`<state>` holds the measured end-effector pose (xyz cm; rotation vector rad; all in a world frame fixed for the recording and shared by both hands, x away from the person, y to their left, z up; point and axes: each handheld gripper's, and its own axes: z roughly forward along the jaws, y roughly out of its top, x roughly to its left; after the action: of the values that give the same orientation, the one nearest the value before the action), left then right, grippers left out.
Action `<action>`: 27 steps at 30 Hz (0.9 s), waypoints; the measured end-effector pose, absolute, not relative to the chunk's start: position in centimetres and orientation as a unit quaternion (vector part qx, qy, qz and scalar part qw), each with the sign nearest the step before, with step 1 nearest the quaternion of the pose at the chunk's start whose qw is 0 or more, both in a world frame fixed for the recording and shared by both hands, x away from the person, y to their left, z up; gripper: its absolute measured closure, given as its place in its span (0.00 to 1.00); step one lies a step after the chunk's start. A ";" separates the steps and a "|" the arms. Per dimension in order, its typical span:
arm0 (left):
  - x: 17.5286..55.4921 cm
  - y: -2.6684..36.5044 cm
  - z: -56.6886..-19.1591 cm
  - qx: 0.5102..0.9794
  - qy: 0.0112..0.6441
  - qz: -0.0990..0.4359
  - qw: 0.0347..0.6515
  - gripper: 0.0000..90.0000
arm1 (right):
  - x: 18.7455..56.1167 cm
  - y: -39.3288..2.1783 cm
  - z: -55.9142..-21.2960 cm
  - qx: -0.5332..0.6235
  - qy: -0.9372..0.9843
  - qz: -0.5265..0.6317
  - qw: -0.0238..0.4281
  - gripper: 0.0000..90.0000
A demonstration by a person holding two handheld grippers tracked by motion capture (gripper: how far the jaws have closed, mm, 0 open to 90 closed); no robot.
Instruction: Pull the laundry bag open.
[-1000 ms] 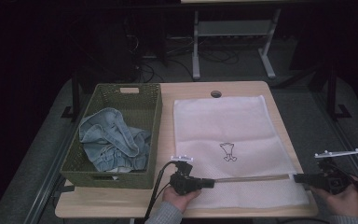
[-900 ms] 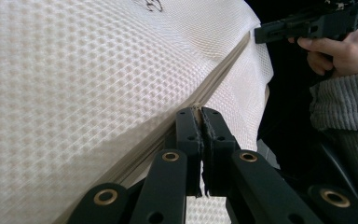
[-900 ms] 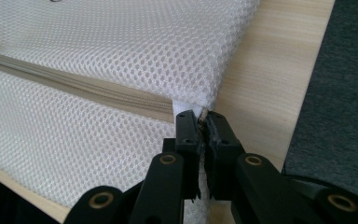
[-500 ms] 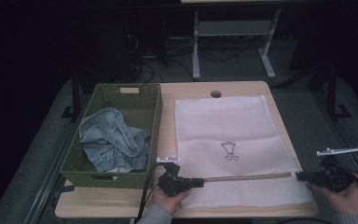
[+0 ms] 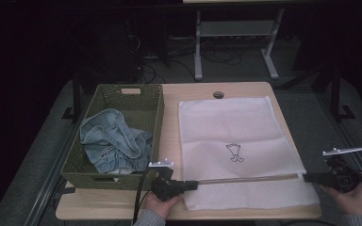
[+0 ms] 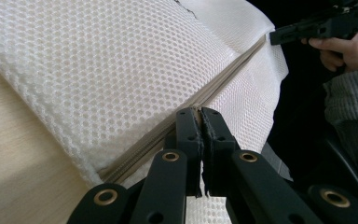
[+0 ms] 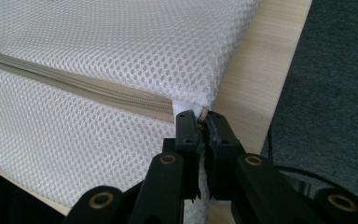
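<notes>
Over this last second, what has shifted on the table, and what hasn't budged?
The left gripper slid leftward along the zipper of the white mesh bag, jaws shut; it now sits near the bag's left edge. The right gripper stayed shut on the bag's right end. The bag, the green basket and the jeans inside it lie as before.

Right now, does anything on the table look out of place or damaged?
Nothing looks damaged. The white mesh laundry bag lies flat, but its near right corner hangs past the table edge, where the right gripper pinches the zipper end. The jeans lie crumpled in the green basket.
</notes>
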<state>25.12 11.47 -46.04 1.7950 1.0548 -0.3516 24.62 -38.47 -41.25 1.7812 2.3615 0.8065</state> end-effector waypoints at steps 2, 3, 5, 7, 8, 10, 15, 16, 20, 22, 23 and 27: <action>25.1 11.5 -46.0 0.740 0.436 -0.144 0.491 0.97 | 24.7 -38.5 -41.2 0.580 0.771 0.259 0.039 0.94; 25.1 11.4 -46.0 0.741 0.435 -0.144 0.491 0.97 | 24.7 -38.6 -41.2 0.580 0.771 0.260 0.037 0.94; 25.0 11.3 -46.1 0.744 0.434 -0.141 0.488 0.97 | 24.7 -38.7 -41.1 0.580 0.771 0.259 0.036 0.94; 25.0 11.3 -46.1 0.745 0.437 -0.137 0.485 0.97 | 24.8 -38.8 -41.0 0.581 0.773 0.253 0.039 0.94; 25.0 11.3 -46.1 0.744 0.439 -0.136 0.485 0.97 | 24.8 -39.0 -41.0 0.582 0.772 0.251 0.040 0.94; 25.1 11.4 -46.1 0.744 0.441 -0.135 0.483 0.97 | 24.8 -39.4 -40.9 0.586 0.771 0.247 0.043 0.94; 25.0 11.4 -46.0 0.748 0.442 -0.132 0.478 0.97 | 24.7 -40.5 -40.9 0.593 0.767 0.239 0.047 0.94; 25.0 11.3 -46.0 0.749 0.441 -0.130 0.477 0.97 | 24.7 -40.6 -41.0 0.595 0.766 0.239 0.047 0.94; 24.8 11.3 -45.8 0.756 0.441 -0.118 0.469 0.97 | 24.7 -41.0 -41.1 0.597 0.764 0.240 0.045 0.94; 24.7 11.4 -45.7 0.761 0.441 -0.106 0.465 0.97 | 24.8 -41.1 -41.2 0.598 0.763 0.240 0.045 0.94; 24.6 11.4 -45.6 0.763 0.442 -0.095 0.462 0.97 | 24.8 -41.2 -41.2 0.598 0.762 0.245 0.042 0.94; 24.3 11.7 -45.4 0.767 0.447 -0.076 0.455 0.97 | 25.0 -41.2 -41.3 0.599 0.760 0.250 0.042 0.94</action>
<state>24.30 11.66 -45.42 1.8912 1.1030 -0.1880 24.97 -41.23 -41.27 1.8321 2.3260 0.7639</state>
